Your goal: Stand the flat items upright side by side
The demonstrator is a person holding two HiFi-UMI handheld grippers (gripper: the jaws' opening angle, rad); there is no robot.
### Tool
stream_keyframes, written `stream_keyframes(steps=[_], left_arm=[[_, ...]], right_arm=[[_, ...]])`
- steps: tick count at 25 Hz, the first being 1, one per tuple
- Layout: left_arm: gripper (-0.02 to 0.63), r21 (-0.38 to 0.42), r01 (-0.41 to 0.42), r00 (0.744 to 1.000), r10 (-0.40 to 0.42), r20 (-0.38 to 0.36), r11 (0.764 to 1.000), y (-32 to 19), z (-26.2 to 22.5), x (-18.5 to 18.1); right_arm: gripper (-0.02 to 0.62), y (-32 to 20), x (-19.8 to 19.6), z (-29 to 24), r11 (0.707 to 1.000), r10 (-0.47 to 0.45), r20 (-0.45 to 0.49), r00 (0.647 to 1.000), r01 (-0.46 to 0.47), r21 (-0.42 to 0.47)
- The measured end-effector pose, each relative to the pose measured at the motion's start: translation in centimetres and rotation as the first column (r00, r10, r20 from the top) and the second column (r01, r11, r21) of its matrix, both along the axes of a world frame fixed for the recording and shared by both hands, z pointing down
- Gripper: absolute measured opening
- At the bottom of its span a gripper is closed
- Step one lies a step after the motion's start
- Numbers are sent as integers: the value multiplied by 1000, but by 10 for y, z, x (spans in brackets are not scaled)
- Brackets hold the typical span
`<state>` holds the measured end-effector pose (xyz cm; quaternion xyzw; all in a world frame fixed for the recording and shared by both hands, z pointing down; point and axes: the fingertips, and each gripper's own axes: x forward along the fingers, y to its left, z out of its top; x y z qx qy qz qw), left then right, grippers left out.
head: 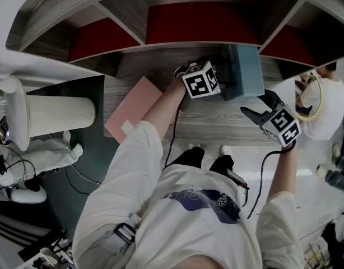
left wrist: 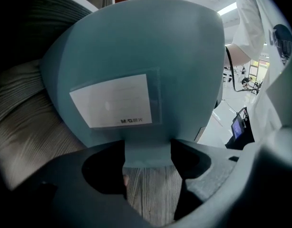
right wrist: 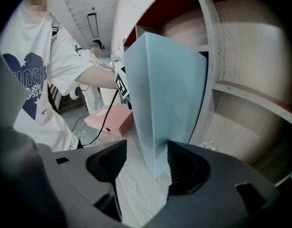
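My left hand-held gripper is clamped on the narrow end of the blue file box, which stands upright on the bench. My right hand-held gripper straddles its corner, jaws apart, perhaps grazing one face. One item is up. The pink box lies flat, well apart to the left, not yet stood beside it.

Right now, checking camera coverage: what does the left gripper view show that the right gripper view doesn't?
Only the left gripper view: the white label on the blue file box. Only the right gripper view: the pink box lying flat, a shelf divider, the person's shirt. Both: the blue file box standing upright between that view's jaws.
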<state>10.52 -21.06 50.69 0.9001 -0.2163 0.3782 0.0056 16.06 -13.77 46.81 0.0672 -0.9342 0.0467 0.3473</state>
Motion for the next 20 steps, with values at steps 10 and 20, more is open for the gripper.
stream_keyframes(steps=[10,20], left_arm=[[311,5,-4,1000,4,13,1000,-2,1,4],[310,-9,169,984,-170,-48,986,5,-13,-23]], right_arm=[[276,-1,4,2,1000,12,-10,1000,-12,9],[290,-11,29,-11,992,124,95,988,-122,-29]])
